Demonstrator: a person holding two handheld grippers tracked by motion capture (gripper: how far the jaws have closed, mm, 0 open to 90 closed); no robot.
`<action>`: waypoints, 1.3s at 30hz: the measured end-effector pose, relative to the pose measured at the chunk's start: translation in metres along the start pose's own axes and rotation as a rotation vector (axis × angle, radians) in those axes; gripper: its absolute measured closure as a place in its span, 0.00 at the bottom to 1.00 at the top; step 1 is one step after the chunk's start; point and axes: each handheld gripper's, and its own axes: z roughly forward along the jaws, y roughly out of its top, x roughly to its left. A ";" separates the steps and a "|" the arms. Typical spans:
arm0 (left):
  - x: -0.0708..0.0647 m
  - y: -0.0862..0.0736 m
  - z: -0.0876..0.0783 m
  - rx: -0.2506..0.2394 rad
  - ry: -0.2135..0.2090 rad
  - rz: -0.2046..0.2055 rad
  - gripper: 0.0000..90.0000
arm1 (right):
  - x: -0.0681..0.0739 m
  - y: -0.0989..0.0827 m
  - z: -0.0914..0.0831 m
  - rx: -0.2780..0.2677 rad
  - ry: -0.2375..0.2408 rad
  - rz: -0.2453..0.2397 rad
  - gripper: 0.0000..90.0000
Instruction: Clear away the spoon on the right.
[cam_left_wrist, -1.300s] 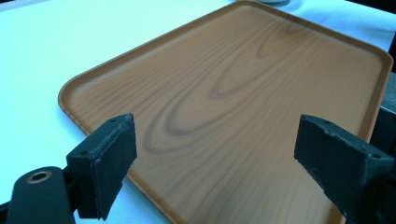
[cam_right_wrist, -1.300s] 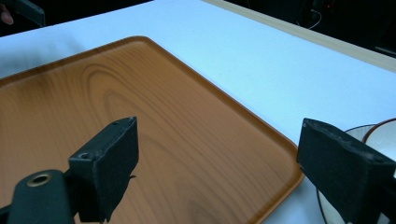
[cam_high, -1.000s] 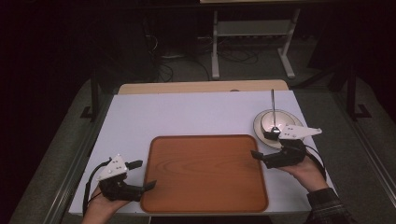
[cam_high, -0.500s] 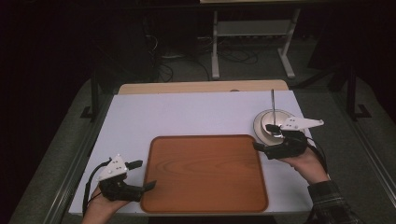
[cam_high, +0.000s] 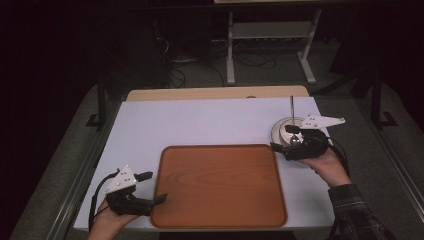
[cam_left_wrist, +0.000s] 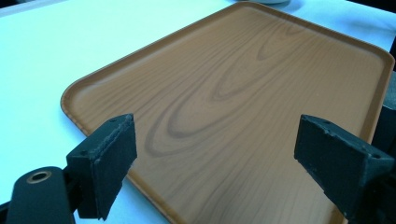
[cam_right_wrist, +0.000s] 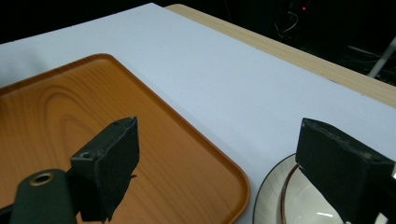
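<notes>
Over the last second the right claw (cam_high: 286, 144) has moved up over the white bowl (cam_right_wrist: 285, 198) beside the wooden tray (cam_high: 220, 185), jaws wide and empty, apparently nearing a grasp, while the left claw (cam_high: 150, 187), equally open, idles at the tray's corner on the counter (cam_high: 200, 120).

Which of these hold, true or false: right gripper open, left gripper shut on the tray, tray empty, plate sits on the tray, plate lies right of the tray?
1. The right gripper is open. True: its jaws stand wide apart.
2. The left gripper is shut on the wooden tray. False: its jaws are wide apart over the tray's near left corner, holding nothing.
3. The tray carries nothing. True: its wood-grain surface is bare.
4. The plate sits on the tray. False: it rests on the white table top, apart from the tray's rim.
5. The plate lies to the right of the tray. True, in the high view.
</notes>
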 end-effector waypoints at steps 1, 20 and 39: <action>0.000 0.000 0.000 0.000 0.000 -0.001 0.14 | -0.002 0.001 0.001 0.006 -0.004 -0.003 0.15; 0.001 0.000 0.000 0.001 0.002 -0.001 0.14 | -0.026 0.017 0.011 0.069 -0.050 0.015 0.26; 0.001 0.000 0.000 -0.004 -0.002 -0.004 0.14 | -0.063 0.028 0.029 0.116 -0.170 0.069 0.90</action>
